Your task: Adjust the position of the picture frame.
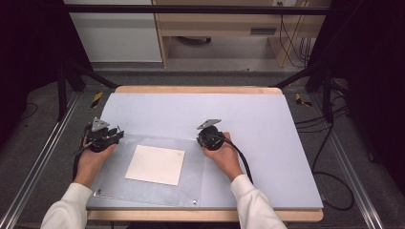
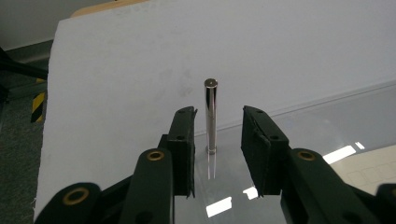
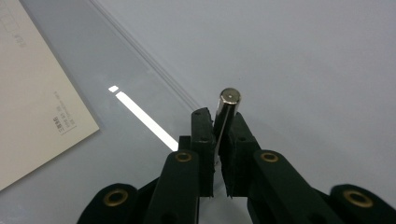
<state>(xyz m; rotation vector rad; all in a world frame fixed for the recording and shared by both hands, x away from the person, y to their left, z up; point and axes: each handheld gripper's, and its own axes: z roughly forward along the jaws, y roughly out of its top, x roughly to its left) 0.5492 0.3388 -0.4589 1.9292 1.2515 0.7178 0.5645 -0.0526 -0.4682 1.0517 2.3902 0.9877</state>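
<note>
**Two upright pins, one gripped, one merely straddled**

Seen near to far in the left gripper view: left gripper [image 2: 217,140] part open, pads clear of the left pin [image 2: 210,116] on both sides. Pin dead ahead at 12 o'clock, centred in the gap, long axis vertical, foot set in the corner of the clear acrylic sheet [image 2: 327,121].

In the right gripper view: right gripper [image 3: 219,135] clamped tight on the right pin [image 3: 227,109], also upright, cap poking above the pads.

From above: paper sheet [image 1: 155,164] under the acrylic, at 3 o'clock of the left hand [image 1: 93,157], 9 o'clock of the right hand [image 1: 223,155]. Likely next: closing straight in on the left pin, no sideways shift needed.
</note>
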